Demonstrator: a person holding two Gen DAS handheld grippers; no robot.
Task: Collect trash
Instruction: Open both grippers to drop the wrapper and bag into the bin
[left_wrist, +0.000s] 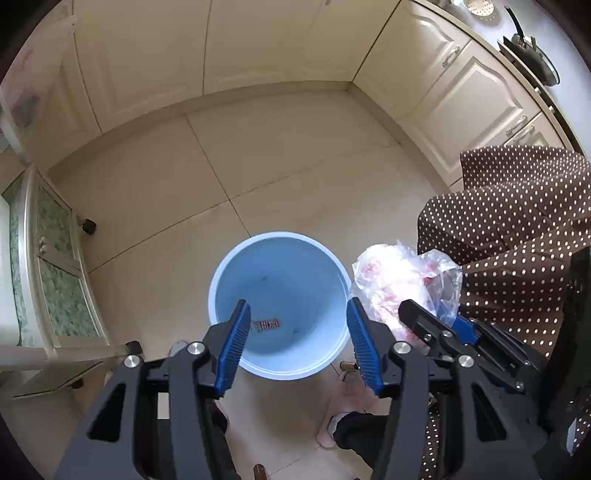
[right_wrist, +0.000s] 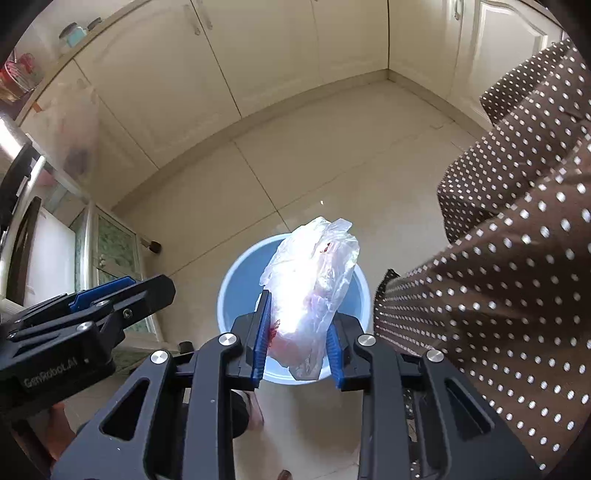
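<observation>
A round light-blue bucket stands on the tiled floor, with a small reddish scrap lying on its bottom. My left gripper hangs open above the bucket, and nothing sits between its blue pads. To its right, my right gripper is shut on a crumpled clear plastic bag with pinkish-red waste inside. In the right wrist view the bag sticks up from between the right gripper pads, directly over the bucket. The left gripper shows at the left edge.
Brown white-dotted fabric of a person's clothing fills the right side. Cream cabinets line the far walls, and a pan sits on the counter. A glass-fronted cabinet stands at left. A slippered foot is near the bucket.
</observation>
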